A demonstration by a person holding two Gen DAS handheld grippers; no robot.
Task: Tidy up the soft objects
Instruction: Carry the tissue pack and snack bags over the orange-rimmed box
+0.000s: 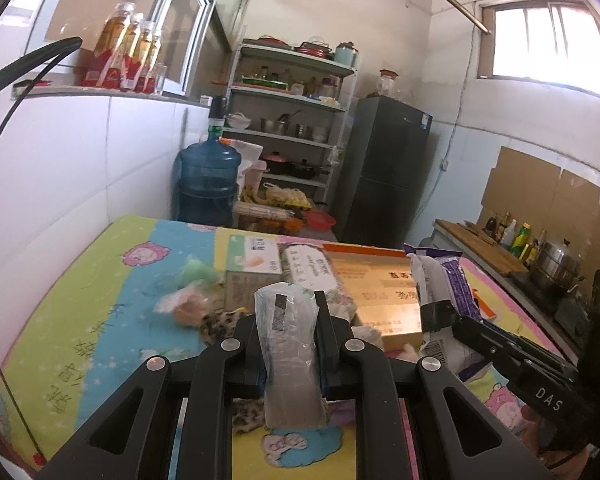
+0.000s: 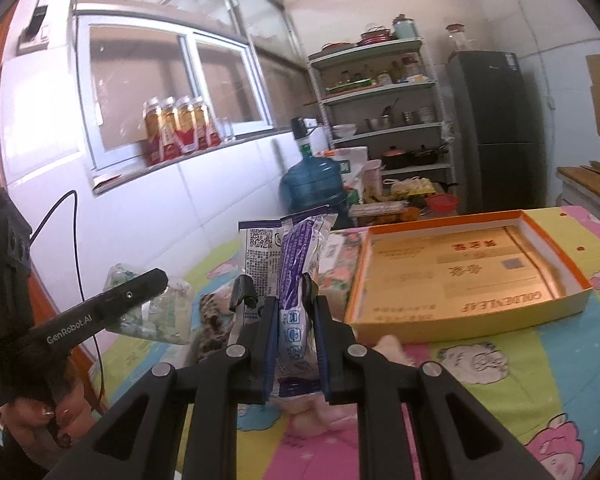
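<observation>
My left gripper (image 1: pixel 287 300) is shut on a clear plastic packet (image 1: pixel 290 356) and holds it above the colourful mat (image 1: pixel 80 320). My right gripper (image 2: pixel 294 308) is shut on a purple and white soft pack (image 2: pixel 298 280), held upright; the pack also shows in the left wrist view (image 1: pixel 450 280). The left gripper with its packet shows in the right wrist view (image 2: pixel 152 280). An open orange and gold box (image 2: pixel 460 276) lies on the mat to the right. A leopard-print cloth (image 1: pixel 218 326), a bagged soft item (image 1: pixel 188 306) and a green soft thing (image 1: pixel 196 274) lie on the mat.
A small cardboard carton (image 1: pixel 252 272) and a floral pack (image 1: pixel 312 276) stand beside the gold box. A pink soft item (image 2: pixel 324 412) lies under the right gripper. Behind the mat are a blue water jug (image 1: pixel 208 184), a shelf rack (image 1: pixel 288 120) and a dark fridge (image 1: pixel 384 168).
</observation>
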